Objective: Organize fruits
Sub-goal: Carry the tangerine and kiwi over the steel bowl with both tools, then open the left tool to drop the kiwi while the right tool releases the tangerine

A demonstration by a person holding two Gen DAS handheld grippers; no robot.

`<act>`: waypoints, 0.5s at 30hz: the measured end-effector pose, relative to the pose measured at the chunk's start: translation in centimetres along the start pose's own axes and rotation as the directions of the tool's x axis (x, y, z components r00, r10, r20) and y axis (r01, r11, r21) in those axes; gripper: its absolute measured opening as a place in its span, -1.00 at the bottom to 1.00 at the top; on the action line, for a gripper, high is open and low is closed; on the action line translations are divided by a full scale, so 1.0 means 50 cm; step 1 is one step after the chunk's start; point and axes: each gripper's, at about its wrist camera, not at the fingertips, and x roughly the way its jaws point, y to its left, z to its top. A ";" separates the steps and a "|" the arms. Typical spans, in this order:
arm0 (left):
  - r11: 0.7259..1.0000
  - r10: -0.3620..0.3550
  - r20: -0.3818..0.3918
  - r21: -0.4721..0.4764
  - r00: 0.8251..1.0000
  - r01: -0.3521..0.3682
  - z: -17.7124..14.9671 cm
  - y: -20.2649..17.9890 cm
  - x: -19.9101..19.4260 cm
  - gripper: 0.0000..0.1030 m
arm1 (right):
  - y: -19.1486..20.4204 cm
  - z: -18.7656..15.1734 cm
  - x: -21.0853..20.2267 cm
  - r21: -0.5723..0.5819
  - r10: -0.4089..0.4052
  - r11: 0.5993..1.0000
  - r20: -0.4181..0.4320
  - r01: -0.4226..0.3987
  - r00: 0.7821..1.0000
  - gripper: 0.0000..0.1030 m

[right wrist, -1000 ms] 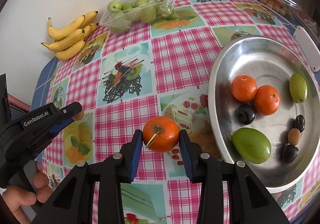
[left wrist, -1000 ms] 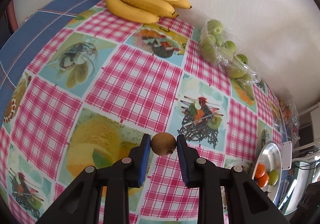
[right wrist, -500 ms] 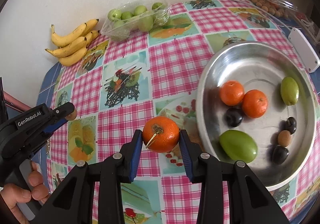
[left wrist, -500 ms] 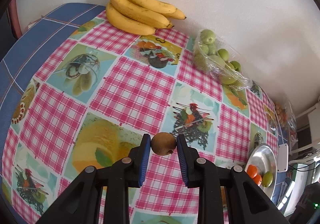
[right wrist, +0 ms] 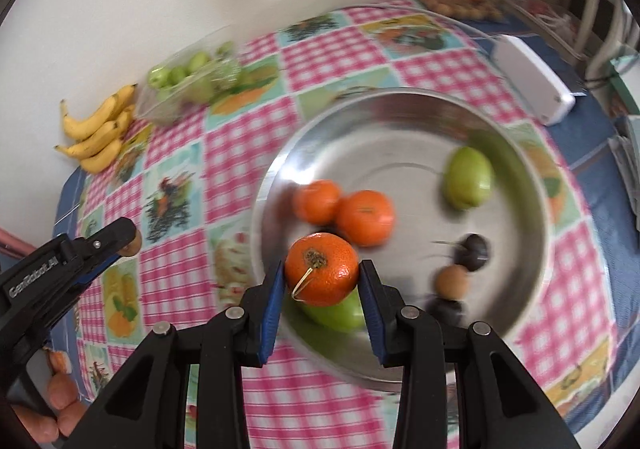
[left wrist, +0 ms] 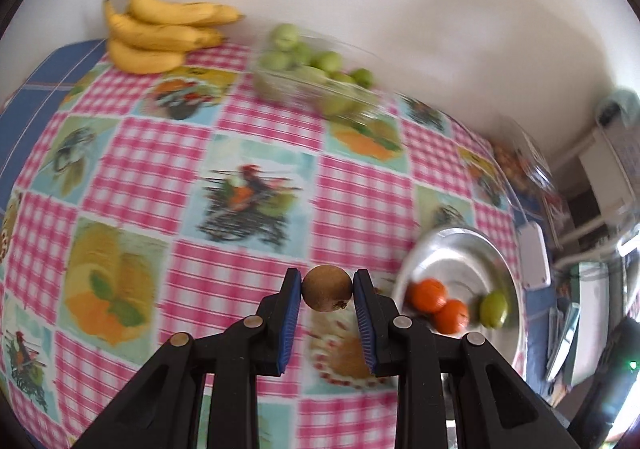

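My left gripper [left wrist: 327,289] is shut on a small brown round fruit [left wrist: 327,288], held above the checked tablecloth just left of the steel bowl [left wrist: 496,249]. My right gripper [right wrist: 322,277] is shut on an orange tangerine [right wrist: 322,269] and hangs over the near left part of the steel bowl [right wrist: 360,129]. In the bowl lie two tangerines [right wrist: 364,217], a green fruit [right wrist: 468,179], a second green fruit [right wrist: 336,315] partly hidden under the held tangerine, several dark plums [right wrist: 474,247] and a small tan fruit [right wrist: 452,281]. The left gripper [right wrist: 130,243] shows at the left in the right wrist view.
A bunch of bananas [left wrist: 160,33] lies by the wall at the back left. Next to it is a clear pack of green fruits [left wrist: 312,77]. A white box [right wrist: 532,85] and a clear tray of small fruits [right wrist: 460,5] sit beyond the bowl. A hand [right wrist: 52,405] grips the left tool.
Both grippers have swung to the right with their fruits. The tangerine, earlier over the cloth left of the bowl, is now above the bowl. The bowl looms larger in both views.
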 end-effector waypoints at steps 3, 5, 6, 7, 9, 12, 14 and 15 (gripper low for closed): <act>0.999 -0.013 -0.014 0.048 1.000 0.013 -0.012 -0.046 0.008 -0.44 | -0.038 0.001 -0.003 0.019 -0.013 1.000 -0.008 0.013 1.000 -0.25; 0.997 -0.018 -0.028 0.077 0.999 0.020 -0.022 -0.074 0.019 -0.44 | -0.057 0.001 -0.003 0.027 -0.021 0.999 -0.016 0.021 1.000 -0.25; 0.996 -0.017 -0.033 0.087 0.999 0.020 -0.025 -0.083 0.025 -0.44 | -0.064 0.001 -0.004 0.029 -0.024 0.999 -0.018 0.024 1.000 -0.25; 0.995 -0.017 -0.041 0.097 0.999 0.021 -0.029 -0.092 0.031 -0.44 | -0.071 0.001 -0.004 0.032 -0.026 0.999 -0.021 0.026 0.999 -0.25; 0.993 -0.012 -0.060 0.119 0.998 0.020 -0.040 -0.112 0.047 -0.44 | -0.085 0.000 0.001 0.039 -0.022 0.999 -0.034 0.023 0.999 -0.25; 0.989 -0.004 -0.090 0.146 0.996 0.017 -0.055 -0.134 0.070 -0.44 | -0.095 -0.003 0.014 0.050 -0.007 0.999 -0.061 0.010 0.998 -0.25; 0.987 0.004 -0.109 0.160 0.994 0.014 -0.064 -0.144 0.085 -0.44 | -0.101 -0.007 0.024 0.062 0.002 0.998 -0.083 0.003 0.997 -0.24; 0.986 0.012 -0.114 0.169 0.993 0.008 -0.068 -0.149 0.090 -0.44 | -0.102 -0.009 0.028 0.063 0.002 0.998 -0.092 0.004 0.996 -0.24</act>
